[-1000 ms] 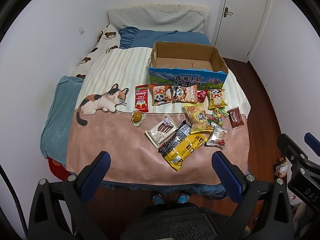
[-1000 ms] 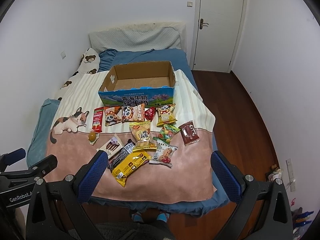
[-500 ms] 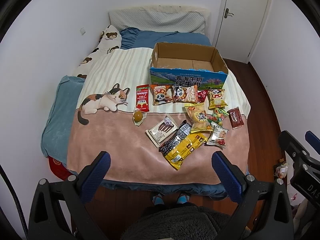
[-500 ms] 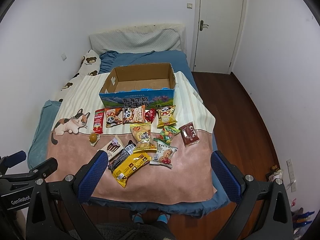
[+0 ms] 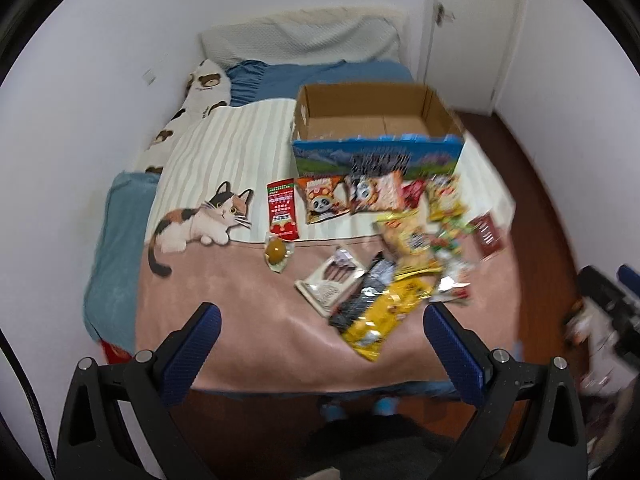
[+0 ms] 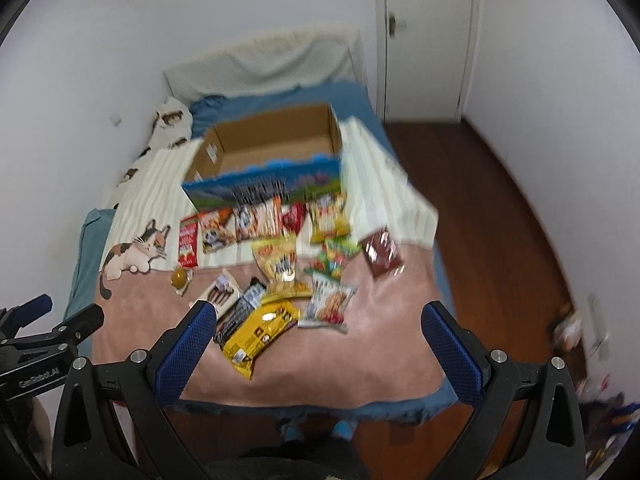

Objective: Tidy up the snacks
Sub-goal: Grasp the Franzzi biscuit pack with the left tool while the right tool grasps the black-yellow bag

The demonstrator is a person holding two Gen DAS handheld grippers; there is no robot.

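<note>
An open, empty cardboard box (image 5: pixel 376 120) with a blue printed front stands on the bed; it also shows in the right wrist view (image 6: pixel 272 148). Several snack packets lie in front of it: a red packet (image 5: pixel 283 209), panda packets (image 5: pixel 325 198), a yellow bag (image 5: pixel 386 312) (image 6: pixel 260 330), a brown packet (image 6: pixel 382 254), a round sweet (image 5: pixel 276 251). My left gripper (image 5: pixel 320 354) is open and empty above the bed's near edge. My right gripper (image 6: pixel 320 352) is open and empty there too.
The bed carries a striped and pink blanket with a cat print (image 5: pixel 200 220), pillows (image 5: pixel 300 40) at the head, and walls at left. A white door (image 6: pixel 426 36) and wooden floor (image 6: pixel 500 220) lie to the right. My feet show below the bed edge.
Both grippers have moved forward and closer to the bed; the snacks and box appear larger and blurred. Nothing was taken hold of.
</note>
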